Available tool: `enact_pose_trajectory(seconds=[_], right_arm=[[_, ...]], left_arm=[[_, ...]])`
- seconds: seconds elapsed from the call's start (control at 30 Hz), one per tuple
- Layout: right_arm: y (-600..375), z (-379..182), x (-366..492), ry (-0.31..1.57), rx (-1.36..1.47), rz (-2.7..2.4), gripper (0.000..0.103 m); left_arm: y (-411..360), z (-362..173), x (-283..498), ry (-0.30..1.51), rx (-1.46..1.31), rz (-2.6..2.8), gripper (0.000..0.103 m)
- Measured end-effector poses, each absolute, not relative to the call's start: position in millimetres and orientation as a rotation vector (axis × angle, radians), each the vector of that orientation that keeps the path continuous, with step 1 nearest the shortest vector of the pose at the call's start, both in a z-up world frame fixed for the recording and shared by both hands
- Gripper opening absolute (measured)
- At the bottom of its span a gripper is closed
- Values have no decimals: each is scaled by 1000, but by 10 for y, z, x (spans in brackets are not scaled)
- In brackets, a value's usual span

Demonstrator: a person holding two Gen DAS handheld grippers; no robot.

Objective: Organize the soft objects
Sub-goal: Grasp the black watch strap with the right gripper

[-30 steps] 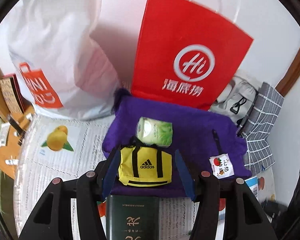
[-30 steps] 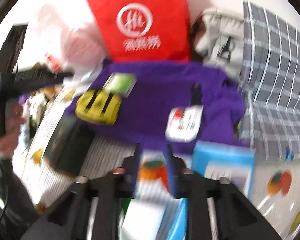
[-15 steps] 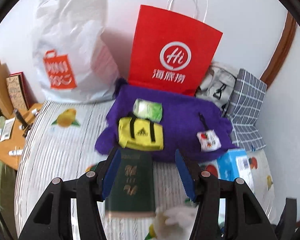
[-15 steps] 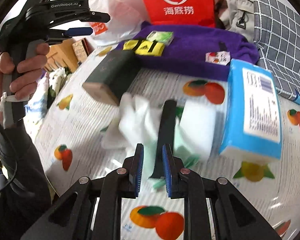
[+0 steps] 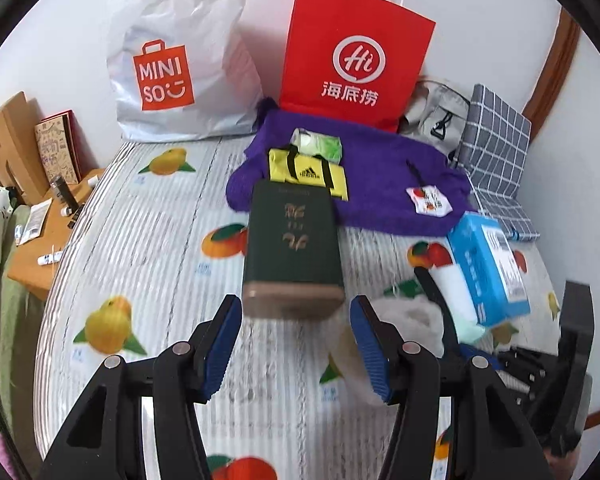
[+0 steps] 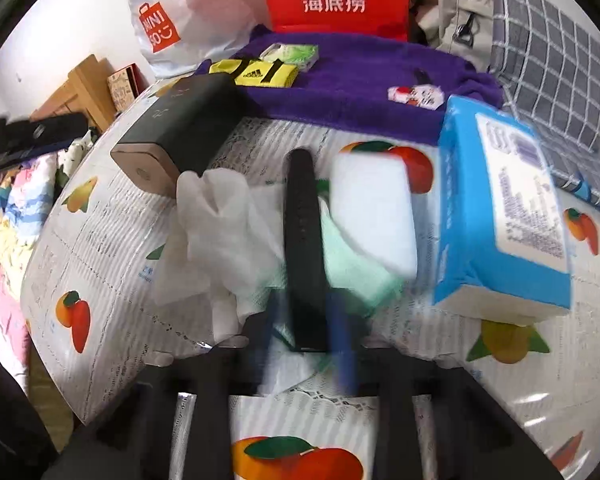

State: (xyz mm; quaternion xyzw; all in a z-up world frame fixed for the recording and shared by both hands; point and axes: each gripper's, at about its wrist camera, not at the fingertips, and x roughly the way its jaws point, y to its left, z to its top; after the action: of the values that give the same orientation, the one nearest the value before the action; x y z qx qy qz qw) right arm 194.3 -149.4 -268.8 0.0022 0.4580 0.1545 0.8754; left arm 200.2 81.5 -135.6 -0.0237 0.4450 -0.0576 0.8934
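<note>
Our right gripper [image 6: 304, 320], hovering a second ago, now has its blurred fingers around the long black bar [image 6: 302, 240] among the white glove [image 6: 216, 224] and white sponge [image 6: 374, 212] on the fruit-print counter [image 6: 100, 280], grip unclear, while our left gripper [image 5: 296, 328], fingers apart, has retreated from the purple towel [image 5: 380, 184], so the sorting continues.

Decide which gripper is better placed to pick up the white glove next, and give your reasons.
Right. The right gripper sits right beside the glove, though it grips a black bar. The left gripper is open but faces the green box.
</note>
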Motion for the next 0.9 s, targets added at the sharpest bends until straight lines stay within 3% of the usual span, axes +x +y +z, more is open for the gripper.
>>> enact_pose_trajectory(seconds=[0.6,0.9], right_arm=[[-2159,-2415,996,779,110,373,20],[-2591,-2762,836,809,115,284,20]], left_arm=[[343,-1616,1664,986,-87,-178,54],[-209,-1830,1834,989,-20,-252,54]])
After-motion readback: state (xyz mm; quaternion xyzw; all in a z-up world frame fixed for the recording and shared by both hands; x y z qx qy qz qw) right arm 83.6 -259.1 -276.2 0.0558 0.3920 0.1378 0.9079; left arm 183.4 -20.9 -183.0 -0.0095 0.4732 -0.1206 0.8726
